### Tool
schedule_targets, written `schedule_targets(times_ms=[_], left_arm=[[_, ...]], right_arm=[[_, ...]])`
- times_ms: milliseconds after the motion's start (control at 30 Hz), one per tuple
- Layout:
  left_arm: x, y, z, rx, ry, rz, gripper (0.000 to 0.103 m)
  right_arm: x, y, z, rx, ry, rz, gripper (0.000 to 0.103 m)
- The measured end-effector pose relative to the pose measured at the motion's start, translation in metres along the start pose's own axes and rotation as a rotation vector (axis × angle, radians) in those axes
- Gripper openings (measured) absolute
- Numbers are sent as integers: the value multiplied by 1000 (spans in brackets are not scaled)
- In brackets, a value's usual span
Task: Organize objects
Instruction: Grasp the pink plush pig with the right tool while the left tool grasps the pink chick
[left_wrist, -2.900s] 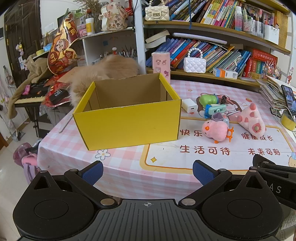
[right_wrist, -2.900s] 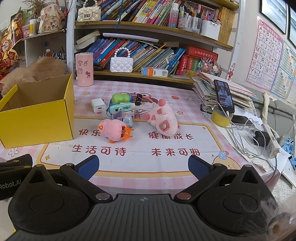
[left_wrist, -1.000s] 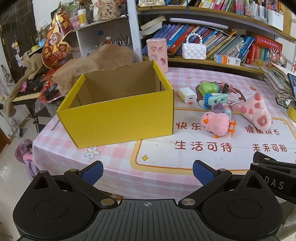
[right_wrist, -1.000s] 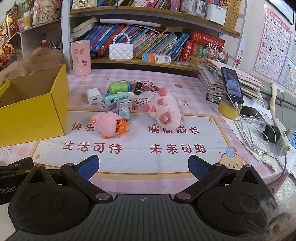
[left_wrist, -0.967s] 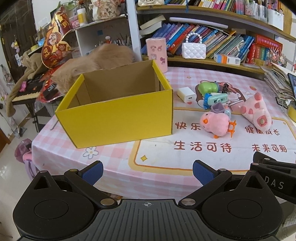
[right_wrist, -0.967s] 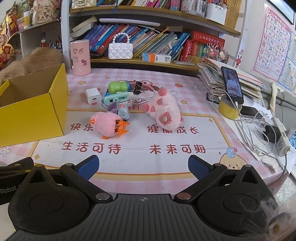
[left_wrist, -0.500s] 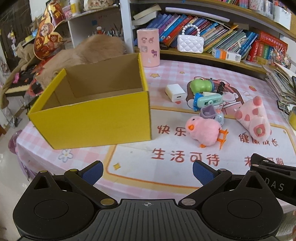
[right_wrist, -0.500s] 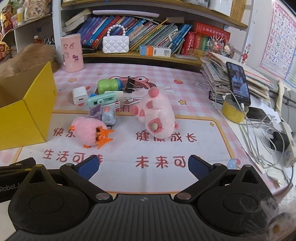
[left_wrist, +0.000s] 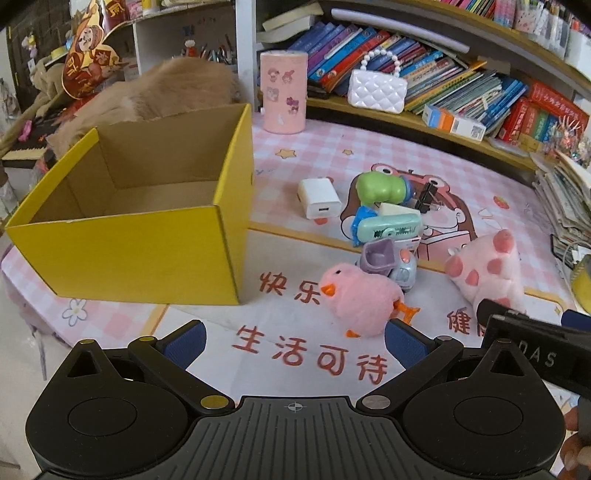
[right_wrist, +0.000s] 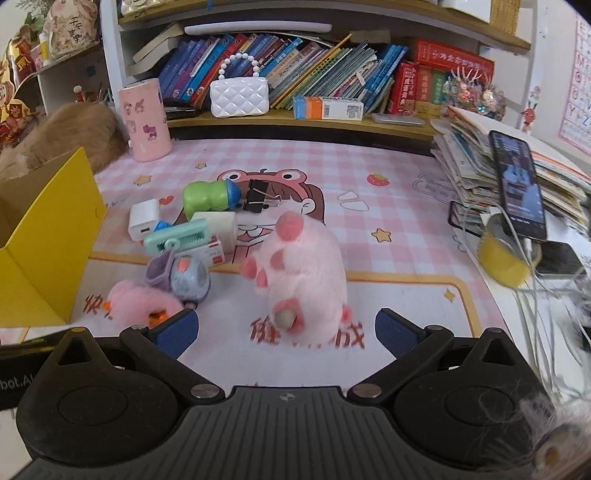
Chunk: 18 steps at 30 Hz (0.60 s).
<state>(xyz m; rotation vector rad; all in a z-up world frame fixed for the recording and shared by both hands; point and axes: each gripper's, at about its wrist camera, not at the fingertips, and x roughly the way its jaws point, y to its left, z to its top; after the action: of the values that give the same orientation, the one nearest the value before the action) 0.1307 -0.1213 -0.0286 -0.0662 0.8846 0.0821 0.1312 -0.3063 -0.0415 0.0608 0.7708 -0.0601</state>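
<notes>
An open yellow cardboard box (left_wrist: 147, 254) stands at the left, and what I see of its inside is bare. Right of it lie a pink plush chick (left_wrist: 360, 301), a pink spotted plush (left_wrist: 487, 273), a purple-grey toy (left_wrist: 389, 264), a mint stapler-like item (left_wrist: 388, 225), a white charger (left_wrist: 319, 197), a green toy (left_wrist: 380, 188) and a black binder clip (left_wrist: 428, 201). My left gripper (left_wrist: 295, 338) is open just short of the chick. My right gripper (right_wrist: 286, 328) is open with the pink spotted plush (right_wrist: 306, 280) right ahead between its fingers.
A pink cylinder tin (left_wrist: 283, 90) and a white quilted purse (left_wrist: 376, 90) stand at the back by the bookshelf. A furry tan animal (left_wrist: 166, 92) lies behind the box. At the right are stacked papers (right_wrist: 498, 173), a phone on a yellow tape roll (right_wrist: 509, 258) and cables.
Both grippers have moved forward over the table toward the toys. The chick and the spotted plush are now much closer. Both stay open; nothing has been taken hold of.
</notes>
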Motion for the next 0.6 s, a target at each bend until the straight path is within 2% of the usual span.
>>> schedule_targets(times_ms=[367, 533, 567, 600], left_arm=[[17, -20, 6, -33, 56, 48, 103], [21, -21, 8, -62, 69, 40, 103], [22, -22, 9, -64, 70, 37, 103], [22, -24, 10, -65, 70, 35, 103]], right_arm=[[49, -18, 24, -49, 32, 45, 101], [73, -23, 32, -85, 51, 74, 100], [76, -23, 32, -99, 52, 85, 99], [79, -23, 33, -115, 51, 93, 89]])
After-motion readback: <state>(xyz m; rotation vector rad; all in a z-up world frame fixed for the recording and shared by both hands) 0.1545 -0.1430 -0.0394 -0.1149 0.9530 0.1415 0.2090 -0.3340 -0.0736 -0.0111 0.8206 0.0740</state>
